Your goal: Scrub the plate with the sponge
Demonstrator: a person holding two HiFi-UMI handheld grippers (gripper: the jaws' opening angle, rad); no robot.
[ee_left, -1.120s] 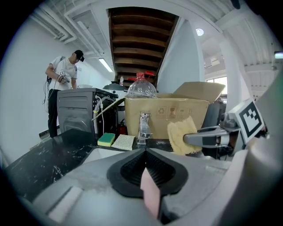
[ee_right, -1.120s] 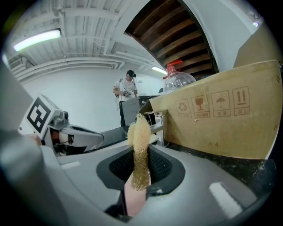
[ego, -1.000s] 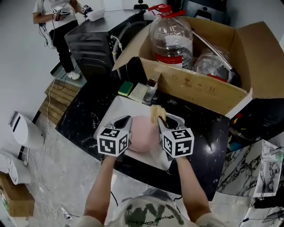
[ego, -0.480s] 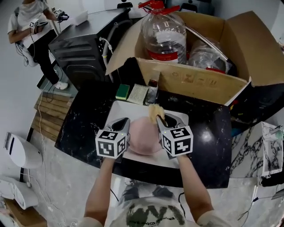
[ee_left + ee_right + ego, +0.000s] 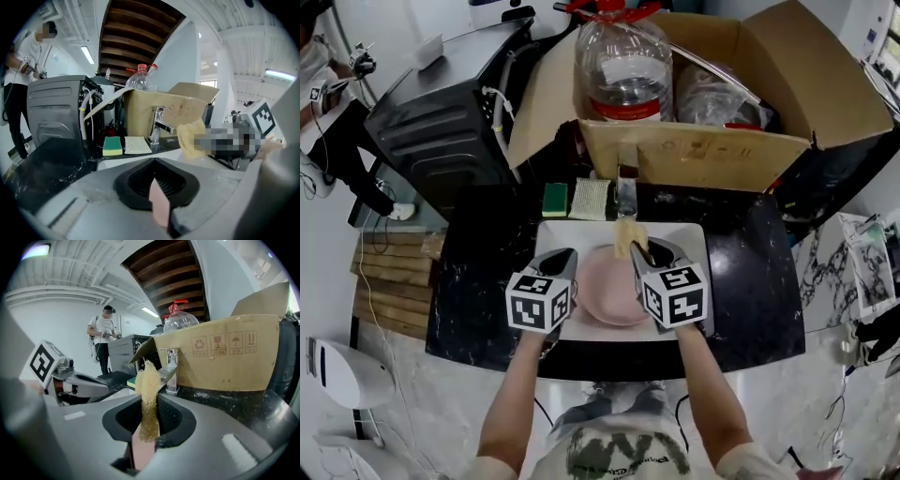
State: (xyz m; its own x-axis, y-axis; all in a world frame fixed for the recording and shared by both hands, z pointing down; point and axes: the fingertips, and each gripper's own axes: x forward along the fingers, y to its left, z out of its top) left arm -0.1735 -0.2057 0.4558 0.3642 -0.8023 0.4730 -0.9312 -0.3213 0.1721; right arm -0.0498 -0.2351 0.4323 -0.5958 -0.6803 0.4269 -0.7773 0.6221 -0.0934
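Both jaws are clenched, your left gripper (image 5: 565,267) on the rim of the pink plate (image 5: 609,295) over the white basin (image 5: 581,234), your right gripper (image 5: 639,258) on the sponge (image 5: 625,236), so hard scrubbing could lever that plate loose.

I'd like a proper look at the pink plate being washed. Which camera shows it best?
The head view: the plate lies as a round pink disc in the white basin. The left gripper view shows only a thin pink edge pinched in its jaws. The right gripper view shows a pink sliver under the sponge.
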